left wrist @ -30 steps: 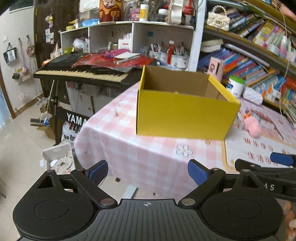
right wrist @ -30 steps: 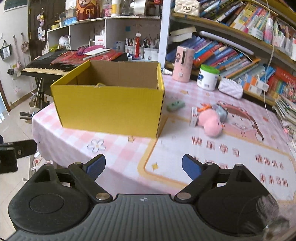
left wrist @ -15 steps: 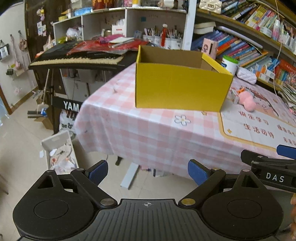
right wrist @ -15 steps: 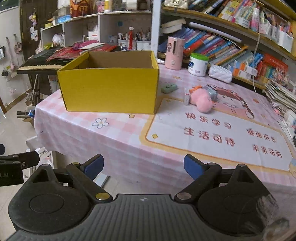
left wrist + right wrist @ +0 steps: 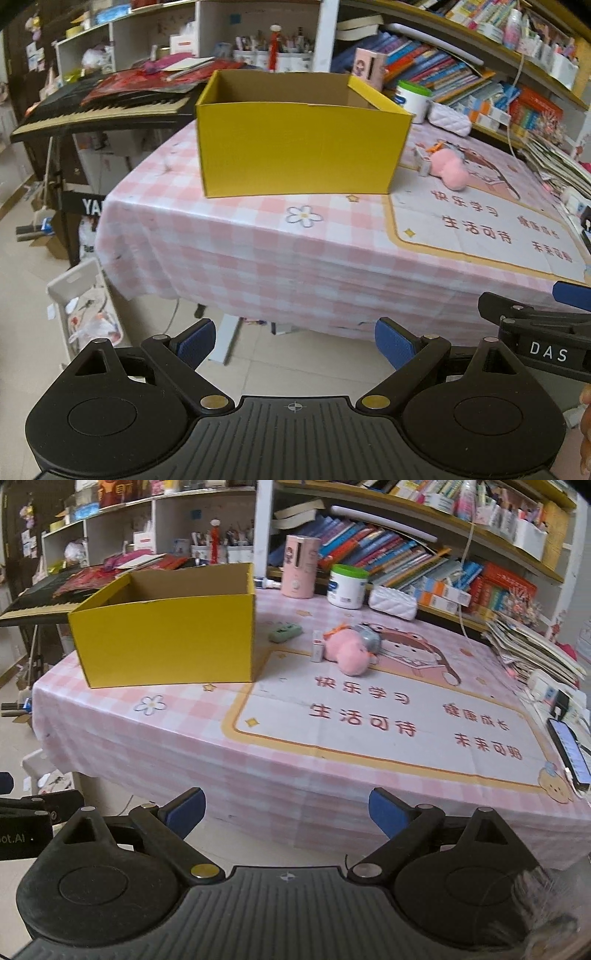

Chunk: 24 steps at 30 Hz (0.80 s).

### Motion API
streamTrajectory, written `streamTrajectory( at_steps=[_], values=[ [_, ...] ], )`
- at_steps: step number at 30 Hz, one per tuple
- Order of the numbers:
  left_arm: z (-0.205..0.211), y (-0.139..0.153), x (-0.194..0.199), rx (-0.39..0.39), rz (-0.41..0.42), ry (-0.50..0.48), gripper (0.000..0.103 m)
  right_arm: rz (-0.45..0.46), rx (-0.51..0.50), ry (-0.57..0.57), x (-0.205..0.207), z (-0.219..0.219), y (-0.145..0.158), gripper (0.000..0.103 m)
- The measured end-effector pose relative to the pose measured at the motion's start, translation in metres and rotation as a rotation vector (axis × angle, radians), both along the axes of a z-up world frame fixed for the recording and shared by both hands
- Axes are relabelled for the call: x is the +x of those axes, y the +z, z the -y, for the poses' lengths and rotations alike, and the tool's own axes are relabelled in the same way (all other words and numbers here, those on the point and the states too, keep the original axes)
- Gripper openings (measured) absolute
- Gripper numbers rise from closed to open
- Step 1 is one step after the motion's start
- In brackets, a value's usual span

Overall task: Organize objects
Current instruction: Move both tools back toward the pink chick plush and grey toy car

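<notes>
The left gripper [image 5: 294, 343] is held wide open with nothing between its blue pads [image 5: 195, 341], off the near edge of the table [image 5: 258, 254], above the floor. The right gripper [image 5: 286, 812] is likewise spread wide and empty, also short of the near edge. A yellow box [image 5: 166, 638], open at the top, is set near the table's left edge. A pink plush toy [image 5: 347, 650] and a green eraser [image 5: 285, 633] are placed just right of the box, toward the far edge. The table is covered by a pink checked cloth; bookshelves [image 5: 424, 554] are seen behind it, and a keyboard [image 5: 99, 107] to its left.
</notes>
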<state>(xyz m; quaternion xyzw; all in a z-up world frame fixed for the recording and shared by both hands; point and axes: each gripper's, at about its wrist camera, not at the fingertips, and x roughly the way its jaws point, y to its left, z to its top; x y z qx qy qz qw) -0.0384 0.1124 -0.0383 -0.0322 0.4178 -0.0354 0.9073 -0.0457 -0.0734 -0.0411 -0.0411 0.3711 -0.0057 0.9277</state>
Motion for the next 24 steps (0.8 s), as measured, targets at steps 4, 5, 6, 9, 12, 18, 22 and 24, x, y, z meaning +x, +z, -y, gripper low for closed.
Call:
streamTrajectory(
  at_steps=[4,5,6,9,12,18,22,24],
  values=[
    [0.014,0.0,0.007,0.001,0.0,-0.036,0.095,0.002,-0.006,-0.032,-0.002,0.011,0.0,0.096],
    [0.017,0.001,0.009,0.001,0.002,-0.044,0.095,0.002,-0.006,-0.042,-0.002,0.014,0.0,0.096],
    [0.021,0.001,0.01,0.002,0.004,-0.054,0.095,0.002,-0.005,-0.054,-0.002,0.018,0.0,0.096],
    [0.032,0.002,0.016,0.005,0.009,-0.077,0.095,0.003,-0.002,-0.083,0.0,0.028,0.001,0.096],
    [0.043,0.003,0.022,0.005,0.012,-0.097,0.095,0.005,0.0,-0.106,0.001,0.039,0.001,0.096],
    [0.063,0.005,0.035,0.012,0.021,-0.137,0.095,0.007,0.003,-0.147,0.007,0.059,0.002,0.096],
    [0.074,0.005,0.043,0.015,0.024,-0.154,0.095,0.004,0.009,-0.169,0.013,0.072,0.001,0.096],
    [0.079,0.005,0.047,0.018,0.027,-0.158,0.095,0.003,0.014,-0.178,0.016,0.077,0.001,0.096]
  ],
)
